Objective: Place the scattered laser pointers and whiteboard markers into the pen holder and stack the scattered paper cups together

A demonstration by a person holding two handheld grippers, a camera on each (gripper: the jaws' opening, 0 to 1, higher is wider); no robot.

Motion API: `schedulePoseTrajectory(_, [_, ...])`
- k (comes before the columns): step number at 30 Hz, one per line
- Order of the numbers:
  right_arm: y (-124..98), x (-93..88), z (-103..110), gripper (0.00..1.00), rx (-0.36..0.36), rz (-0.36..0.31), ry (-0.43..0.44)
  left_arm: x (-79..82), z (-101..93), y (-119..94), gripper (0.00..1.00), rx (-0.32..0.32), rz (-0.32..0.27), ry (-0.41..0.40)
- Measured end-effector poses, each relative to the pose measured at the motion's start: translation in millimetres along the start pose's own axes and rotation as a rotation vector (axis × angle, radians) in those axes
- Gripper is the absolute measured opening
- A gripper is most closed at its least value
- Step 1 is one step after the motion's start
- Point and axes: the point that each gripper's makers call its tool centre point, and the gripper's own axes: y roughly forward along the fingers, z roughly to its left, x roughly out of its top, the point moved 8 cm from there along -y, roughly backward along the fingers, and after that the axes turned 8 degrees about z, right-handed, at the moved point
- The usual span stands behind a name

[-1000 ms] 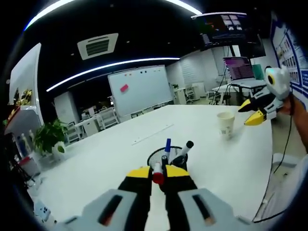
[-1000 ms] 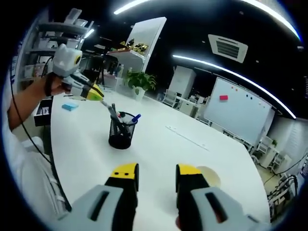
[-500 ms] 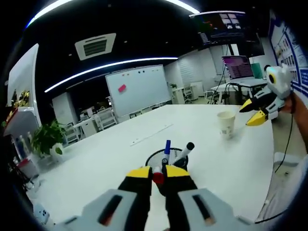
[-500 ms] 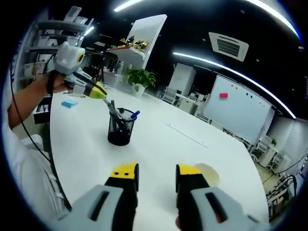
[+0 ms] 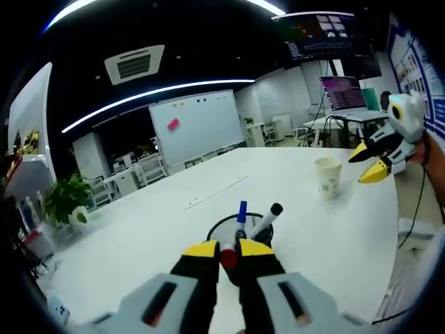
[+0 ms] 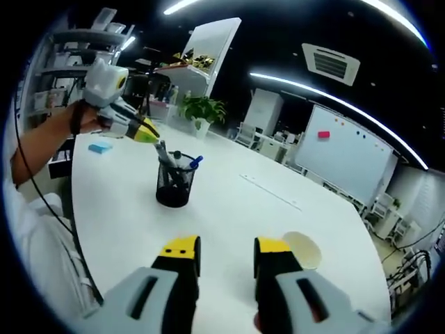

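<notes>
A red-capped marker [image 5: 228, 257] sits clenched between the yellow tips of the left tool [image 5: 228, 252], held just above the black mesh pen holder [image 5: 224, 229]. In the left gripper view the holder stands on the white tabletop [image 5: 299, 216] right beyond the tool, with a blue-capped marker [image 5: 240, 212] and a black-capped marker [image 5: 268, 216] poking up out of it. In the right gripper view the same pen holder [image 6: 173, 190] stands to the left on the tabletop [image 6: 229, 216], pens leaning out of its top, and the left tool [image 6: 142, 132] hangs over it, gripped by a person's hand [image 6: 88, 118].

A paper cup [image 5: 327, 176] stands upright on the tabletop, well apart from the holder; in the right gripper view that cup [image 6: 302, 250] lies just beyond the right-hand jaw of the right tool [image 6: 224, 250], whose jaws stand parted with nothing between them. From the left gripper view the right tool [image 5: 373, 161] hovers near the cup, its yellow tips apart.

A pale strip [image 6: 271, 194] lies flat on the tabletop past the holder, and a small blue block [image 6: 101, 148] rests near the far left edge. A whiteboard [image 5: 195, 126] and a potted plant [image 6: 202, 111] stand in the room behind.
</notes>
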Motion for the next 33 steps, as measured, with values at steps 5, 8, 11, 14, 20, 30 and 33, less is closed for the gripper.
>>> schedulePoseTrajectory(5, [1.4, -1.4, -0.8, 0.31, 0.001, 0.003, 0.003, 0.2, -1.0, 2.8, 0.11, -0.011, 0.005, 0.003])
schedulePoseTrajectory(8, [1.7, -2.6, -1.4, 0.31, -0.001, 0.003, 0.009, 0.8, -0.9, 4.0, 0.11, -0.009, 0.003, 0.006])
schedulePoseTrajectory(11, [1.0, -3.3, -1.0, 0.31, 0.003, 0.002, 0.008, 1.1, -0.5, 5.1, 0.11, -0.010, 0.007, 0.006])
schedulePoseTrajectory(14, [0.4, -2.3, -1.2, 0.31, 0.004, -0.001, 0.006, 1.3, -0.8, 4.7, 0.11, -0.008, 0.010, 0.009])
schedulePoseTrajectory(20, [-1.8, -0.1, -1.7, 0.31, -0.003, -0.021, 0.012, 1.4, -1.2, 4.8, 0.11, -0.002, 0.012, 0.016])
schedulePoseTrajectory(30, [-3.0, 1.0, -1.1, 0.31, -0.004, -0.021, 0.007, 0.7, -2.3, 5.5, 0.11, -0.004, -0.004, 0.016])
schedulePoseTrajectory(33, [-1.7, 0.5, -0.9, 0.31, -0.002, -0.019, 0.007, -0.3, -2.7, 6.6, 0.11, -0.004, 0.001, 0.024])
